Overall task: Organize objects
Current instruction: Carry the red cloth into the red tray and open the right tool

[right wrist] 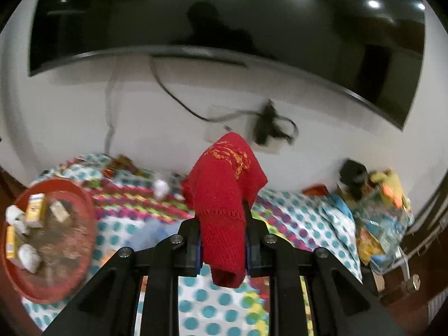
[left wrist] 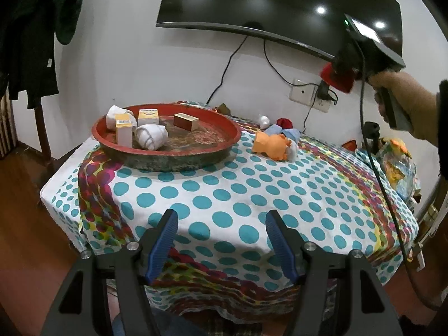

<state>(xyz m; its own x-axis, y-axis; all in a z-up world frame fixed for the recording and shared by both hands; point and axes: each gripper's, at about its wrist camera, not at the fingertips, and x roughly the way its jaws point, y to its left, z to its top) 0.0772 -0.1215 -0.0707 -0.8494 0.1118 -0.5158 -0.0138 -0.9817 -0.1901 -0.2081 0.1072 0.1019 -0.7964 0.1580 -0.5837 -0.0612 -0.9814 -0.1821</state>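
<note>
Red knitted sock (right wrist: 224, 204) clamped between the right gripper (right wrist: 224, 243) fingers (right wrist: 196, 247), raised well above the surface (left wrist: 252, 196), toe end flopping forward over the tips. Gripped mid-body, probably so the loose fabric cannot slip out during carrying. Seen from the left wrist as a red bundle high near the television (left wrist: 280, 8), a hand wrapped round the handle. Left gripper (left wrist: 221, 240) parked low at the near edge of the polka-dot cloth, fingers spread wide with nothing between, likely kept clear of the right side's path. Round red tray (left wrist: 168, 137) at far left already holding rolled white socks (left wrist: 151, 137) and small boxes (left wrist: 124, 128), apparently the collection point. Orange toy (left wrist: 273, 145) and a few fabric pieces lying loose beside the tray, not yet gathered.
</note>
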